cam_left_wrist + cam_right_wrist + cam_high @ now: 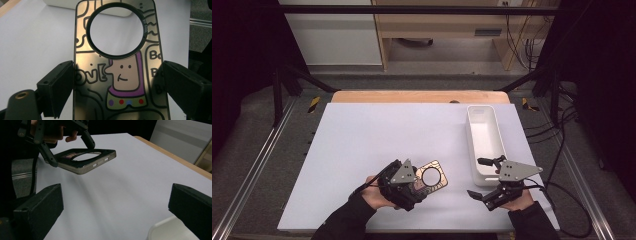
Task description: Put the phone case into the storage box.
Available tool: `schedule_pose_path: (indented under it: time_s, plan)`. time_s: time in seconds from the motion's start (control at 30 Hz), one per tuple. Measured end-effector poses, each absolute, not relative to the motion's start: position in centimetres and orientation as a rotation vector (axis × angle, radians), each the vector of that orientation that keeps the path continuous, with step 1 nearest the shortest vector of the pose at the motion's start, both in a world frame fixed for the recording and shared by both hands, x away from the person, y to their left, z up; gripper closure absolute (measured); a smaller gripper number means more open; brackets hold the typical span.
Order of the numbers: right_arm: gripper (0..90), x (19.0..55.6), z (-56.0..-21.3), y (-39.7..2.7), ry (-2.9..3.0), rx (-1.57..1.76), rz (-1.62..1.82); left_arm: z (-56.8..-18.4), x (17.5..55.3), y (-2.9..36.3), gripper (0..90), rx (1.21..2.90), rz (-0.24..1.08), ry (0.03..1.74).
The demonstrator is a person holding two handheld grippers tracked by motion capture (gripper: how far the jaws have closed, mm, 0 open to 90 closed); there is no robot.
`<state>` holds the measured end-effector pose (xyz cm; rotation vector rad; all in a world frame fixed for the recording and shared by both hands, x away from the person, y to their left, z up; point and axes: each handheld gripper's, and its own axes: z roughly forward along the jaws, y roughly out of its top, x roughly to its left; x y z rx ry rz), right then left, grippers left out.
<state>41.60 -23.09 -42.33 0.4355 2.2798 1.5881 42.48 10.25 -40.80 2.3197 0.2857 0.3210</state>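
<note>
Pinching the phone case [120,75] by its 2 long edges, the left gripper [408,181] holds it lifted clear of the table [362,135]. It looks light, thin, glossy and likely slippery; the rims grip best. The right gripper [489,192] hovers spread, empty, beside the white bin [472,131].

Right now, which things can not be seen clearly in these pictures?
- Phone case: its bottom end is cut by the left gripper view's lower edge.
- White tray: near end hidden by the right gripper, high view.
- Small ring lettering: too small to read fully.
</note>
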Motion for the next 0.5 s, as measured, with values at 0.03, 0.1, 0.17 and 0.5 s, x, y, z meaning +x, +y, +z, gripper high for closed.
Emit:
schedule_pose_path:
  time_s: [0.03, 0.1, 0.17, 0.5]
  plan:
    - [0.2, 41.6, -42.3, -23.0, 2.284, 0.43, 1.59, -40.8, 42.5, 10.2, 11.5, 2.32, 0.321, 0.28]
    - [0.2, 41.6, -42.2, -22.8, 2.29, 0.417, 1.59, -40.7, 42.5, 10.1, 11.5, 2.32, 0.319, 0.265]
    - [0.2, 41.7, -42.2, -22.7, 2.301, 0.4, 1.592, -40.7, 42.5, 10.0, 11.5, 2.323, 0.317, 0.254]
    - [0.2, 41.5, -42.0, -21.7, 2.357, 0.301, 1.575, -40.8, 42.2, 9.5, 11.5, 2.331, 0.309, 0.199]
